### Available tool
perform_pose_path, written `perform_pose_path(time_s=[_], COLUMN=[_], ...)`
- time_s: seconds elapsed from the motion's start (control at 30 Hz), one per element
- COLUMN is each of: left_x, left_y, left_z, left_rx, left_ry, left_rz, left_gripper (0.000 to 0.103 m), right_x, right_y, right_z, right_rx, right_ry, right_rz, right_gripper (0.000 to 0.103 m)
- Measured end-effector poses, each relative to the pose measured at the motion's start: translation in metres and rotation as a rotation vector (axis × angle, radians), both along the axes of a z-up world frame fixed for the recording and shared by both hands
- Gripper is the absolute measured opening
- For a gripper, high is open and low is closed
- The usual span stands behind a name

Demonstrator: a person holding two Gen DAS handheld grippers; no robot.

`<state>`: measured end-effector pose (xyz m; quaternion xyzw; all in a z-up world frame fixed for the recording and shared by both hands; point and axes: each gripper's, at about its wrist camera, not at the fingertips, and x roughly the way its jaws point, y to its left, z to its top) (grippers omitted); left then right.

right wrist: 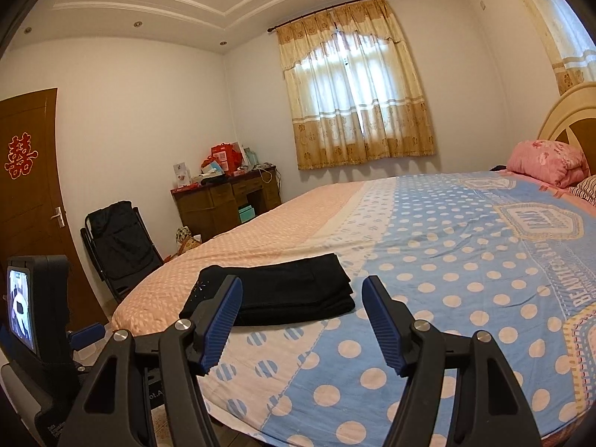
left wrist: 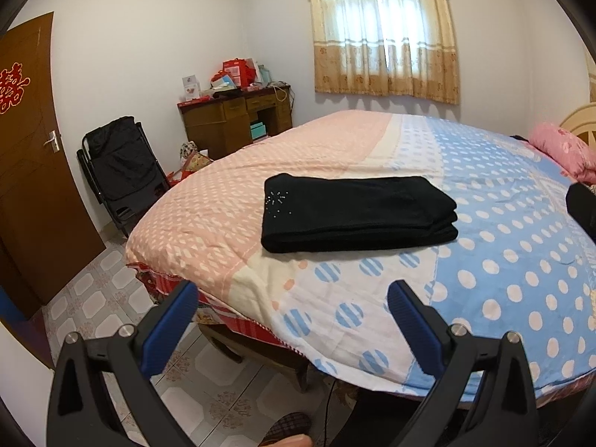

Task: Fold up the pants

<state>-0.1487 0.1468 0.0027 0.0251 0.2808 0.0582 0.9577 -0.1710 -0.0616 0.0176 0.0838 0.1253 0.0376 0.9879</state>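
Pants (left wrist: 357, 214) lie folded in a flat stack on the bedspread (left wrist: 484, 260), near its front edge. Left gripper (left wrist: 292, 298) and right gripper (right wrist: 302, 296) both spread, holding nothing.

A dotted quilt (left wrist: 484, 260) is spread across the bed; a cluttered wooden desk (left wrist: 234, 119) is seen at eleven o'clock, a curtained window (left wrist: 383, 33) at twelve.
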Motion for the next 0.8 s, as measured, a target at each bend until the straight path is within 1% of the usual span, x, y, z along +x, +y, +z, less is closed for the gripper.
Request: perform_pose_path(time_s=[0.23, 0.8], left_x=[-0.0003, 0.0009], left_y=[-0.0028, -0.0048], left_z=[0.0001, -0.0023], left_rx=[0.026, 0.031], left_ry=[0.002, 0.01], left_rz=[0.0, 0.006], left_gripper=[0.103, 0.103], right_x=[-0.0016, -0.0024], right_y=[-0.0021, -0.0032], right_z=[-0.0003, -0.001], right_rx=[0.011, 0.012], right_ry=[0.002, 0.005], right_rz=[-0.013, -0.014], right_gripper=[0.069, 0.069])
